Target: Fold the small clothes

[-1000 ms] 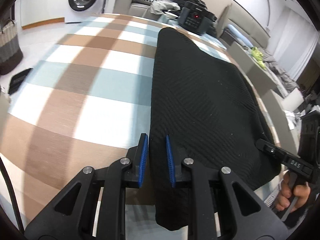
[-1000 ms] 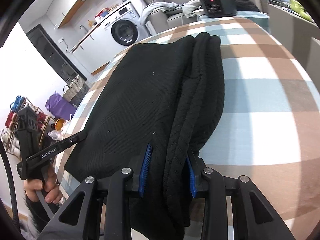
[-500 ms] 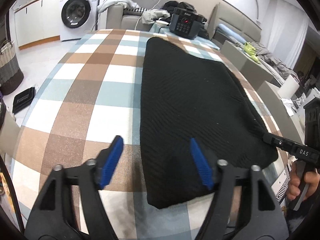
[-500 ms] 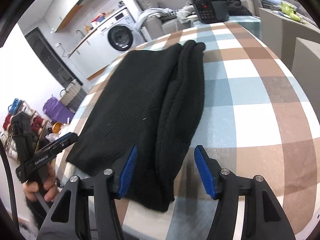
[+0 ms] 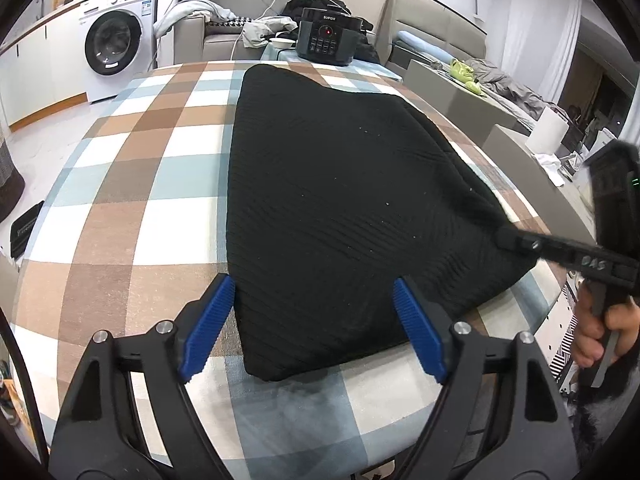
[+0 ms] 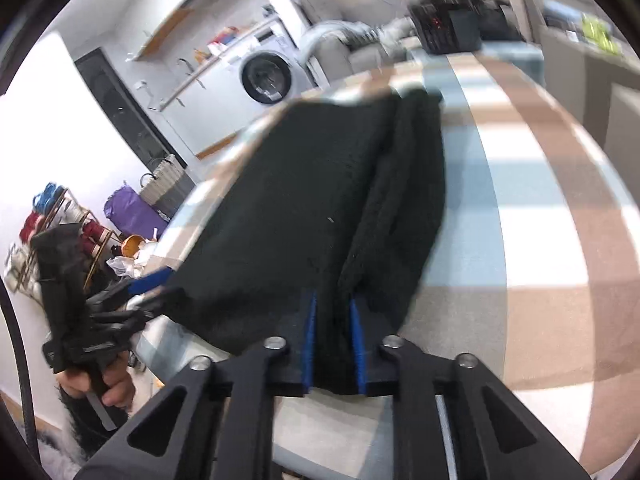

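Observation:
A black knitted garment (image 5: 340,200) lies folded lengthwise on the checked tablecloth (image 5: 140,200). My left gripper (image 5: 314,326) hovers over its near left corner; the jaws are opening wide and the pads touch nothing. At the garment's right edge, my right gripper (image 5: 508,238) is seen from the side, with a hand on its handle. In the right wrist view the garment (image 6: 300,208) has a thick rolled fold along its right side. My right gripper (image 6: 333,344) is closing, and its blue pads pinch the near end of that fold. The left gripper (image 6: 148,282) shows blurred at the left.
A black electric cooker (image 5: 327,36) stands past the table's far end, with a sofa and clothes behind it. A washing machine (image 5: 114,44) is at the far left. The table's near edge (image 5: 320,432) runs just under my left gripper. Bare checked cloth (image 6: 520,200) lies right of the garment.
The left jaws went from nearly shut to wide open and drew back toward the near edge. The right jaws spread, then closed on the garment's near fold.

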A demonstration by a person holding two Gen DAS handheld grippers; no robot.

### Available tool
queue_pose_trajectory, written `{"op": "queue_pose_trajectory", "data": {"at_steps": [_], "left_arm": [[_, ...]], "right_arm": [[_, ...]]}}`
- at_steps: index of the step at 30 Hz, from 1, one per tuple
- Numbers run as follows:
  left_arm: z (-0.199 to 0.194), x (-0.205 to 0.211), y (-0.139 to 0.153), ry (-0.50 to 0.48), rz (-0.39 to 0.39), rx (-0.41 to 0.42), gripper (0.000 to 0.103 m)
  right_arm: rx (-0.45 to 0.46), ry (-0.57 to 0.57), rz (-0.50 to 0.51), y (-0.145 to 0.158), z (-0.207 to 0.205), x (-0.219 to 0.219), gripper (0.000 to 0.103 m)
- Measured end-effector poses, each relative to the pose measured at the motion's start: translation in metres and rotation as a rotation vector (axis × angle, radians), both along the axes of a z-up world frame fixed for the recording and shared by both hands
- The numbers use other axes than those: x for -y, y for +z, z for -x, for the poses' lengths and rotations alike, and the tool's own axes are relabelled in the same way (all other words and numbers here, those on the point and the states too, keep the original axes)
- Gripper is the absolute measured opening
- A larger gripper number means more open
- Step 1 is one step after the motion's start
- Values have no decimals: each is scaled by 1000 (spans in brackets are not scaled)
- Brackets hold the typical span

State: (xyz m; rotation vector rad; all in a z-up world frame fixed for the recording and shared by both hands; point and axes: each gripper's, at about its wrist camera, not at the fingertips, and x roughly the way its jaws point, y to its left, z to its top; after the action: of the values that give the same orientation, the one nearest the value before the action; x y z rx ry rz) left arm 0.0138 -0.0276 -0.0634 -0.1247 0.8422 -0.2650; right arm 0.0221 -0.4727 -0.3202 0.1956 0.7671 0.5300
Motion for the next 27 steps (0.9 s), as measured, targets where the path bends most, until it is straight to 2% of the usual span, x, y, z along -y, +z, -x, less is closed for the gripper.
{"op": "queue_pose_trajectory", "data": {"at_steps": [2, 5, 7, 9, 13, 17, 24, 27], "left_arm": [[-2, -1, -2, 3, -11, -1, 81], [-4, -1, -11, 1, -26, -27, 81], [-7, -2, -20, -4, -43, -74, 81], [-3, -4, -20, -14, -58, -57, 81], [2, -6, -10, -18, -40, -31, 81], [7, 2, 0, -43, -18, 6, 81], [19, 18, 12, -88, -14, 75, 77], [27, 16, 23, -119, -4, 109, 77]], "right_arm": [[61, 0, 33, 11, 11, -4, 13], [-12, -50, 109, -8, -1, -1, 13], [-53, -61, 67, -15, -7, 6, 13], [-59, -51, 8, -12, -6, 13, 15], [-23, -81, 40, -3, 4, 14, 19], [86, -103, 91, 14, 23, 8, 19], [112, 7, 115, 14, 29, -20, 22], [66, 60, 122, 5, 25, -33, 22]]}}
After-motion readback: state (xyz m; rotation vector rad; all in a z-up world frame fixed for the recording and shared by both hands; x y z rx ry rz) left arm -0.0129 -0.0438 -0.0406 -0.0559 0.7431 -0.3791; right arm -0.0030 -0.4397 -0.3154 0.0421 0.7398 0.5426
